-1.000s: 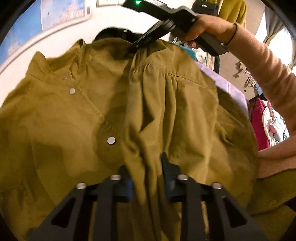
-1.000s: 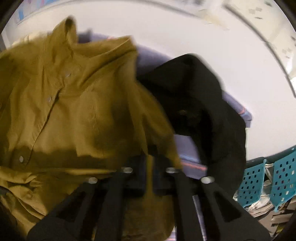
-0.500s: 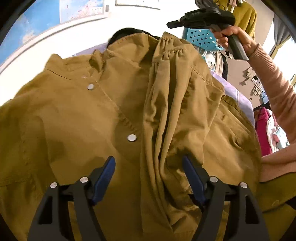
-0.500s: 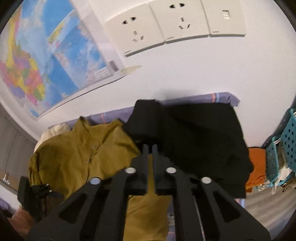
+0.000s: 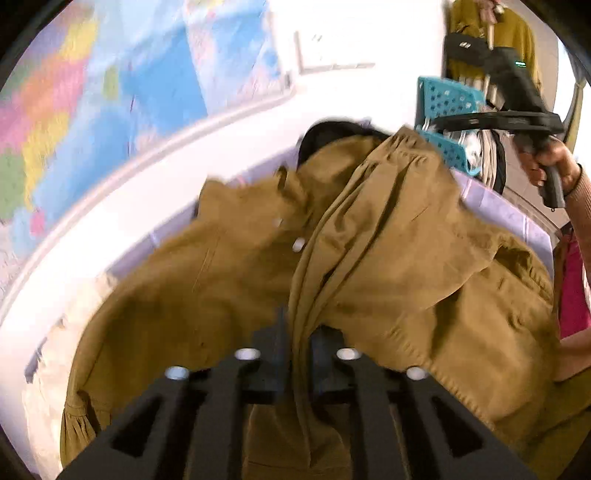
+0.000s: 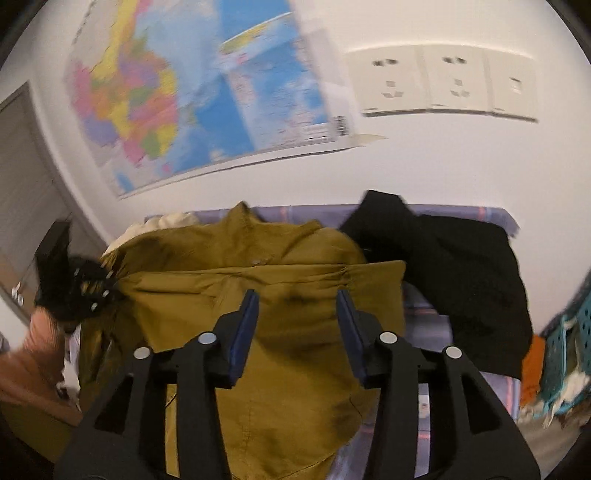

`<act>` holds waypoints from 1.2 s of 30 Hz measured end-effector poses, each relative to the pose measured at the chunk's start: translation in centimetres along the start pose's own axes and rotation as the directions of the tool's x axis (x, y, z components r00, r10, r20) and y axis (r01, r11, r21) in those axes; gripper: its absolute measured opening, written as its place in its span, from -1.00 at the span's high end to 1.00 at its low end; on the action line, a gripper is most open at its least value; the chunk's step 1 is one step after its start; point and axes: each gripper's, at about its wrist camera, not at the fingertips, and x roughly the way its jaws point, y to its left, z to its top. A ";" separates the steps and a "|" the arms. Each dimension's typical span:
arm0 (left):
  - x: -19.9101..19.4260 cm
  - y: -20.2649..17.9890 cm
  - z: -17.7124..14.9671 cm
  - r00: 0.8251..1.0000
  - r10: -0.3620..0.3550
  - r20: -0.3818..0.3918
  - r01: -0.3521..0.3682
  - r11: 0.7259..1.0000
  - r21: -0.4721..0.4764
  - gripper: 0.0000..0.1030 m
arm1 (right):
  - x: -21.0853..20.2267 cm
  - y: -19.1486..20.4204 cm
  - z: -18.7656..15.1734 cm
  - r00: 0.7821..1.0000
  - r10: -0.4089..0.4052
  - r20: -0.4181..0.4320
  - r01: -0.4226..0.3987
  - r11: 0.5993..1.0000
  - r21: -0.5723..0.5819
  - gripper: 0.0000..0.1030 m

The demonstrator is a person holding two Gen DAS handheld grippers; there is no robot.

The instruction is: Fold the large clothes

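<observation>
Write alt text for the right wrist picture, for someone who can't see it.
The right gripper, fingers apart and empty, hangs over a mustard shirt spread on a striped surface. A black garment lies to its right, and a colourful map and wall sockets are behind.

A white wall (image 6: pixel 369 166) fills the back of the room. A coloured map (image 6: pixel 207 92) hangs on it, and to its right sits a row of three white sockets (image 6: pixel 447 86). Below them a lilac striped sheet (image 6: pixel 424 314) covers a flat surface set against the wall. A grey door (image 6: pixel 22 177) stands at the far left. A teal perforated basket (image 5: pixel 445 99) stands at the right end of the surface, with daylight from a window (image 5: pixel 581 99) behind it. A mustard garment (image 5: pixel 495 33) hangs high up nearby.
</observation>
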 end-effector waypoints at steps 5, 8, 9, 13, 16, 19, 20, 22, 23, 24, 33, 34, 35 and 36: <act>3.8 2.3 -0.8 0.984 0.157 -0.089 -0.159 0.987 -0.019 -0.26 | 5.8 1.8 -1.7 0.987 -0.100 -0.128 0.082 0.986 -0.144 -0.02; 3.5 3.5 -1.4 0.988 0.134 -0.078 -0.140 0.987 -0.078 -0.41 | 9.3 0.0 -3.3 0.959 -0.187 -0.212 0.162 0.978 -0.131 0.02; 3.2 4.0 -1.7 0.992 0.108 -0.068 -0.114 0.989 -0.095 -0.47 | 9.9 -0.6 -3.7 0.947 -0.222 -0.231 0.197 0.972 -0.128 0.03; 0.5 4.7 -3.5 1.000 -0.003 -0.004 0.002 0.989 -0.149 -0.66 | 10.0 -1.9 -4.8 0.948 -0.210 -0.240 0.202 0.978 -0.057 0.04; 0.6 3.2 -4.5 0.999 -0.051 -0.007 0.049 0.990 -0.134 -0.72 | 8.1 -0.3 -4.4 0.966 -0.183 -0.185 0.173 0.983 -0.069 -0.10; 2.3 0.9 -5.6 0.996 -0.048 -0.070 0.043 0.997 -0.070 -0.20 | 7.1 2.1 -4.3 0.981 -0.116 -0.155 0.098 0.988 -0.116 -0.21; 3.1 0.5 -5.6 0.995 -0.028 -0.098 0.023 0.998 -0.055 0.13 | 7.1 3.4 -4.6 0.981 -0.122 -0.152 0.097 0.982 -0.163 -0.29; 4.1 0.4 -5.4 0.992 0.018 -0.123 -0.024 0.999 -0.045 0.61 | 7.5 4.4 -5.1 0.978 -0.130 -0.164 0.096 0.975 -0.200 -0.30; 4.1 0.7 -4.9 0.994 0.043 -0.102 -0.047 0.998 -0.042 0.72 | 7.7 4.6 -5.3 0.978 -0.119 -0.174 0.083 0.976 -0.199 -0.30; 3.6 1.2 -4.2 0.994 0.086 -0.072 -0.089 0.995 -0.043 0.75 | 8.0 4.7 -5.5 0.978 -0.104 -0.183 0.068 0.979 -0.193 -0.30; 2.6 6.1 0.0 0.990 0.134 -0.044 -0.137 0.987 -0.083 -0.21 | 9.7 4.2 -7.6 0.958 -0.168 -0.231 0.126 0.975 -0.185 -0.30; 3.0 6.6 -0.3 0.989 0.134 -0.059 -0.139 0.984 -0.109 -0.29 | 10.3 3.9 -7.8 0.948 -0.206 -0.242 0.158 0.967 -0.201 -0.29; 3.4 6.9 -0.4 0.986 0.151 -0.070 -0.159 0.979 -0.127 -0.31 | 10.4 3.1 -8.1 0.948 -0.195 -0.252 0.155 0.973 -0.170 -0.26; 3.9 7.1 -0.6 0.981 0.176 -0.076 -0.185 0.974 -0.133 -0.32 | 10.2 2.5 -8.1 0.953 -0.178 -0.247 0.145 0.979 -0.145 -0.25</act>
